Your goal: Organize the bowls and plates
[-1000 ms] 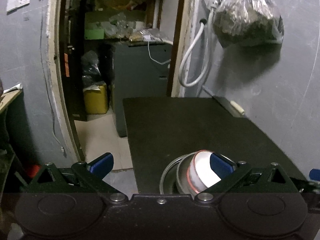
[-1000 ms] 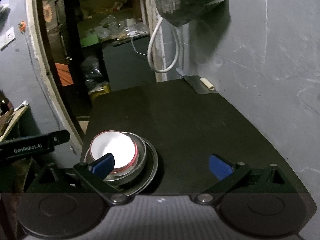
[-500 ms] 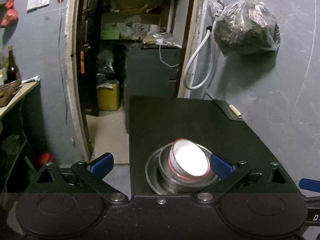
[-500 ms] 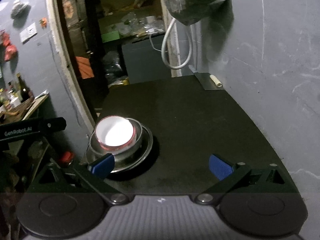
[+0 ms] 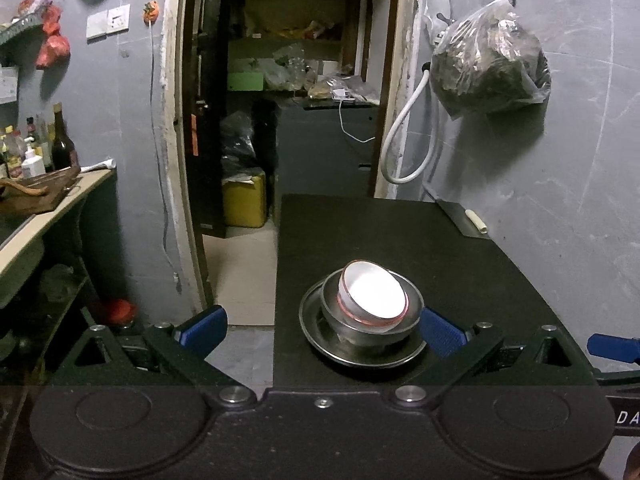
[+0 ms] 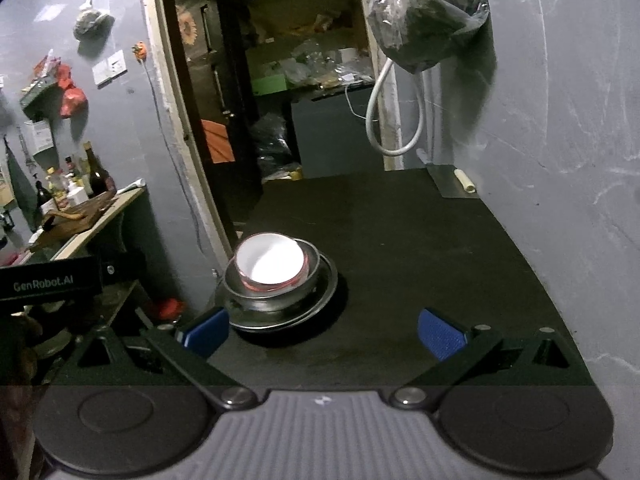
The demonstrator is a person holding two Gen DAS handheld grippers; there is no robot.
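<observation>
A white bowl with a red rim (image 5: 374,294) (image 6: 270,263) sits tilted inside a steel bowl (image 5: 368,326) (image 6: 272,300), which rests on a steel plate (image 5: 320,336) (image 6: 324,296). The stack stands near the left front edge of the black table (image 5: 400,232) (image 6: 420,240). My left gripper (image 5: 322,328) is open, back from the stack, its right fingertip (image 5: 440,330) close beside the plate. My right gripper (image 6: 322,330) is open with nothing between its fingers, to the right of and nearer than the stack. The left gripper's black body (image 6: 48,280) shows at the left in the right wrist view.
A grey wall runs along the table's right side with a hanging plastic bag (image 5: 490,68) and a white hose (image 5: 404,148). A small metal sheet with a pale stick (image 5: 474,220) lies at the far right corner. A doorway (image 5: 288,100) opens behind; a shelf with bottles (image 5: 40,152) stands left.
Both grippers have pulled back and risen away from the stack, which now looks smaller and farther. The left gripper's finger no longer overlaps the white bowl. The stack has not moved.
</observation>
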